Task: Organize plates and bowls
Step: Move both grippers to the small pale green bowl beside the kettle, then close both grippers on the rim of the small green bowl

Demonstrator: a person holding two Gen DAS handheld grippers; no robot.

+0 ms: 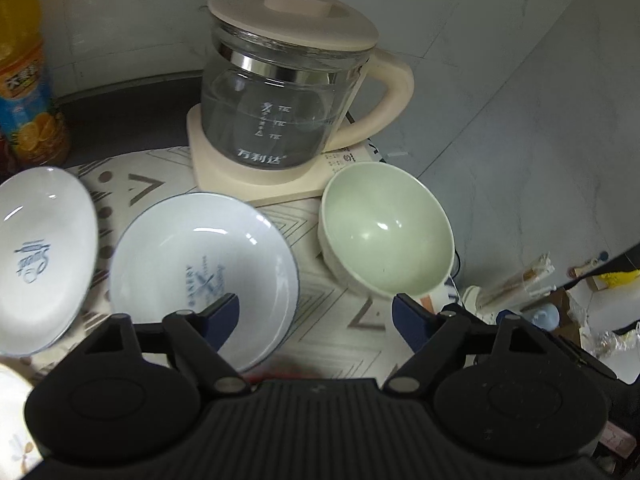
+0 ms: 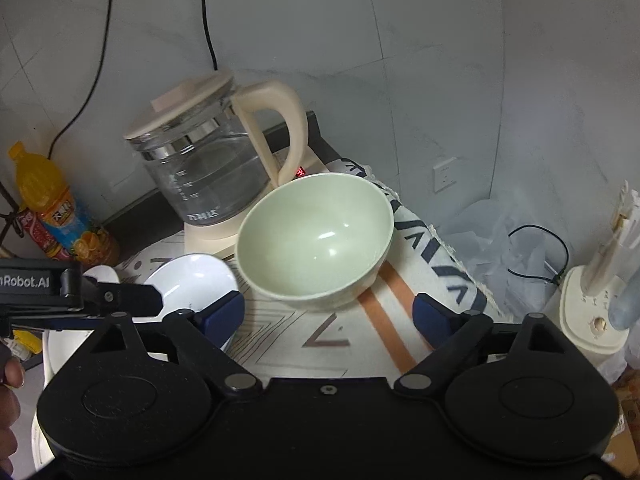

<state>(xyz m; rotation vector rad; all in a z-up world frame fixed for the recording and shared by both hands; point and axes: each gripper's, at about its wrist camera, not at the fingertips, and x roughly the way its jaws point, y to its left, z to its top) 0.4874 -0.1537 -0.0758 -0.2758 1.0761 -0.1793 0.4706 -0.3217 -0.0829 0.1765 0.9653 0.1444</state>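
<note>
A pale green bowl [image 1: 386, 228] stands upright on a patterned mat [image 1: 320, 320], next to a glass kettle. It also shows in the right wrist view [image 2: 316, 236]. A white bowl with blue print [image 1: 200, 268] sits left of it, and another white printed bowl [image 1: 40, 256] lies further left. My left gripper [image 1: 316, 312] is open and empty, above the mat between the white and green bowls. My right gripper [image 2: 330, 312] is open and empty, just in front of the green bowl. The left gripper's arm [image 2: 80, 296] reaches over a white bowl [image 2: 192, 280].
A glass kettle with a cream lid and handle [image 1: 288, 92] stands on its cream base behind the bowls. An orange drink bottle [image 1: 28, 80] stands at the far left. Cables hang on the wall [image 2: 204, 16]. A plastic bag and a small cream appliance [image 2: 592, 312] lie off the table's right edge.
</note>
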